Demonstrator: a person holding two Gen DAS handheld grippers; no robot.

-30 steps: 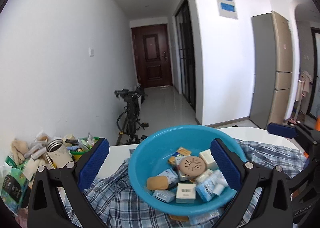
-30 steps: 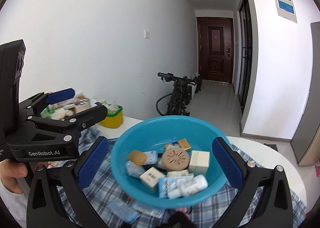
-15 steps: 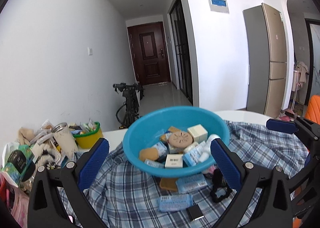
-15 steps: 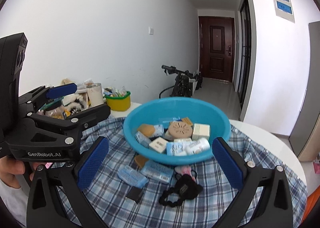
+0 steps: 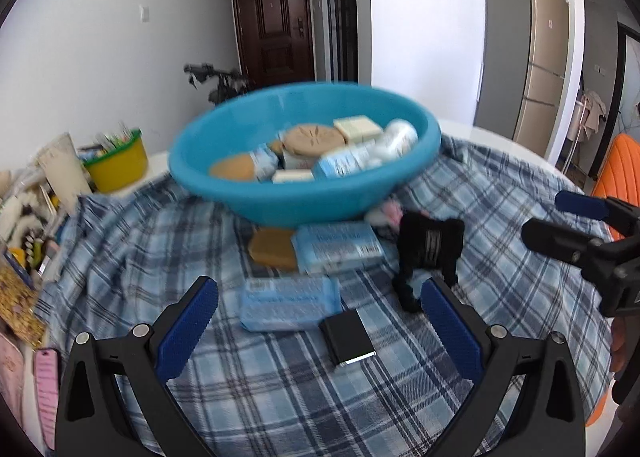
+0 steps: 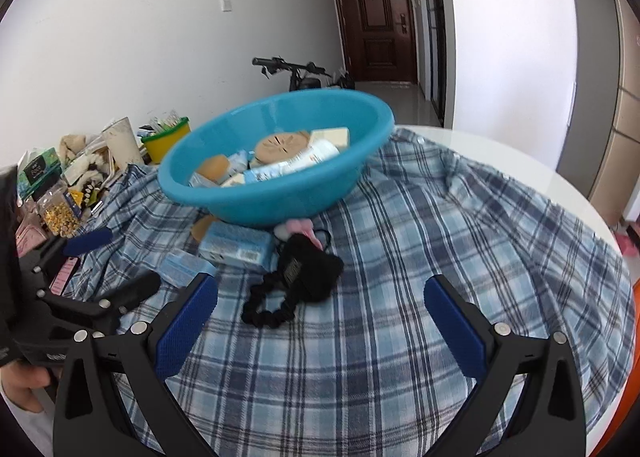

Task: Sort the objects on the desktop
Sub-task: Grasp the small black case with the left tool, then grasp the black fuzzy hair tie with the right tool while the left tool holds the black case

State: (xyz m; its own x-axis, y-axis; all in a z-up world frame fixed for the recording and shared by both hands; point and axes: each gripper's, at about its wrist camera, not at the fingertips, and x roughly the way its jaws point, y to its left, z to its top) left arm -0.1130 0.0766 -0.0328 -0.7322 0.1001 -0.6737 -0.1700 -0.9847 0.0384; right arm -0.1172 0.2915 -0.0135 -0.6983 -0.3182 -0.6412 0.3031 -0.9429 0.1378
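1. Here, the blue bowl looks smeared and fuzzy in both views, so the words on the small boxes and bottles inside it cannot be read.
2. The bowl sits on the checked cloth, toward the far side. Its bottom hides part of a brown pad and part of a pink thing.
3. The pile of packets at the left edge is bent by the lens and hard to tell apart. A yellow tub stands beside it.
4. A light blue pack lies flat just in front of the bowl, touching the brown pad. Its long side runs left to right.
5. A second blue pack lies nearer, also long from left to right.
6. A small black box lies just beside that second pack. Its long side points away from the camera, leaning a bit left.
7. A black pouch with a black hair tie lies to the right of the packs.
8. The left gripper has its jaws spread wide and nothing is in them. The second pack and the black box show between its fingers.
9. The right gripper is also spread wide and grips nothing. The hair tie shows between its fingers.
10. A hand at the left edge is mostly cut off.
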